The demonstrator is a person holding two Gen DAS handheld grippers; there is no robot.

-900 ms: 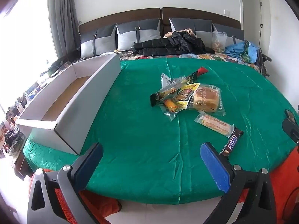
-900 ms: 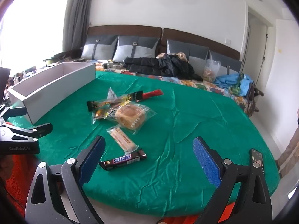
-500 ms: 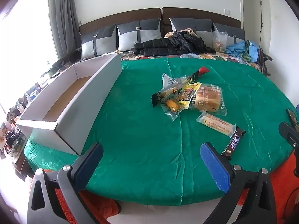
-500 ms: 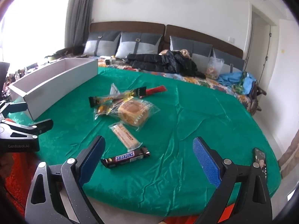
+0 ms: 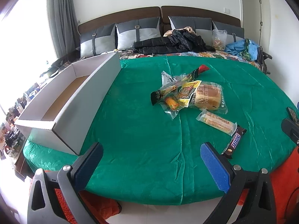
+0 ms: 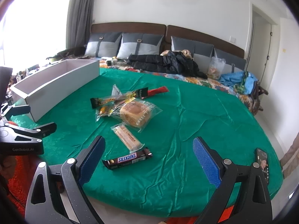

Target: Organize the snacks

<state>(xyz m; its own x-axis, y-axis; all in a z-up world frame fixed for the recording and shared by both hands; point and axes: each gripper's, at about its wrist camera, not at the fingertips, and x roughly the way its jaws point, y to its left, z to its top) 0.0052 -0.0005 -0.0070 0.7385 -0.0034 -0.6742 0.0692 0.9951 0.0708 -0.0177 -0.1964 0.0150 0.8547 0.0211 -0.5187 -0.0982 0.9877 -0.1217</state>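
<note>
Closing in, my right claw has dropped nearer the chocolate bar (jaws wide, holding nothing), left claw likewise gaping, box waiting.

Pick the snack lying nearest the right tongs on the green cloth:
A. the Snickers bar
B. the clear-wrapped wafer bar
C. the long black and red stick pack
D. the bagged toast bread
A: the Snickers bar lies on the green cloth just ahead of the open right tongs, closer than the wafer bar and the toast bread beyond it.
</note>
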